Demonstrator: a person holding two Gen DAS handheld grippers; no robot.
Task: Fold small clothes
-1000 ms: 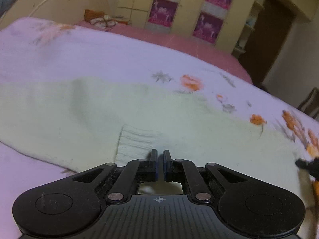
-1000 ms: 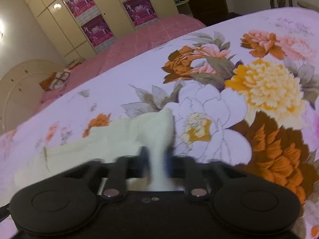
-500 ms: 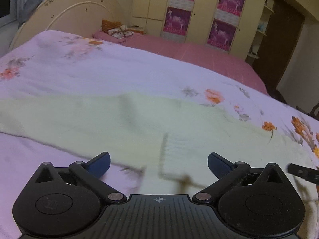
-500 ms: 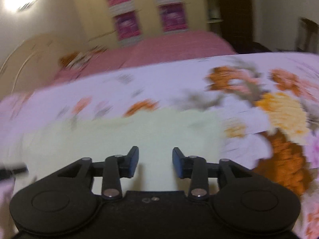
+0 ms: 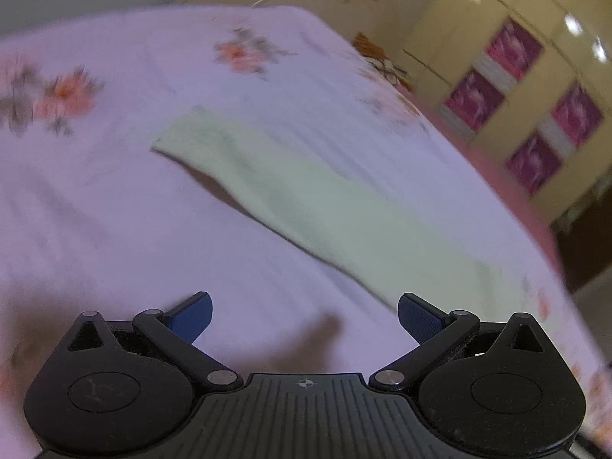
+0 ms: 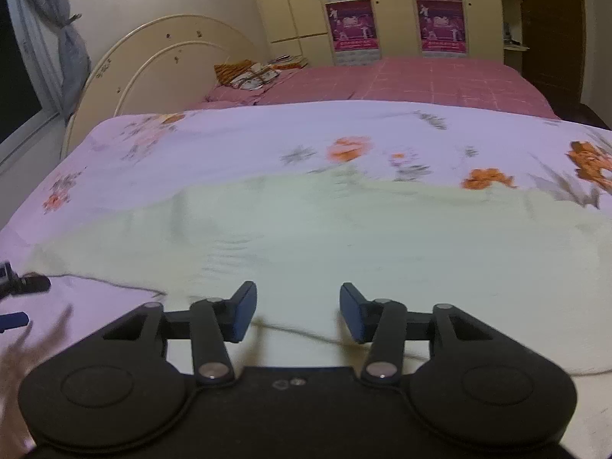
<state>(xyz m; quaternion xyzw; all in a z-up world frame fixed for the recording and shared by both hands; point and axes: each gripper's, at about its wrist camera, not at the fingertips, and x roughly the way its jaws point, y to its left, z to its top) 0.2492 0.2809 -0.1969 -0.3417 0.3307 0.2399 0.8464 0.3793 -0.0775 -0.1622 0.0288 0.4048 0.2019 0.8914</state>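
a bedroom with cream wardrobes (image 6: 394, 11) carrying pink posters, a curved headboard (image 6: 160, 57), and a bed under a lilac floral sheet (image 6: 237, 145). the pale green garment (image 6: 344, 237) lies spread flat across the sheet, a long strip of it reaching away in the left wrist view (image 5: 306, 199). the left tool (image 5: 305, 315) hovers over bare sheet just short of the garment's near edge, its blue pads wide apart and empty. the right tool (image 6: 294, 311) sits low over the garment's near edge, pads also apart, gripping nothing. both seem parked open so the cloth stays flat. judging from this, one fold looks laid down and the next move calls for choosing a fresh edge to pinch.
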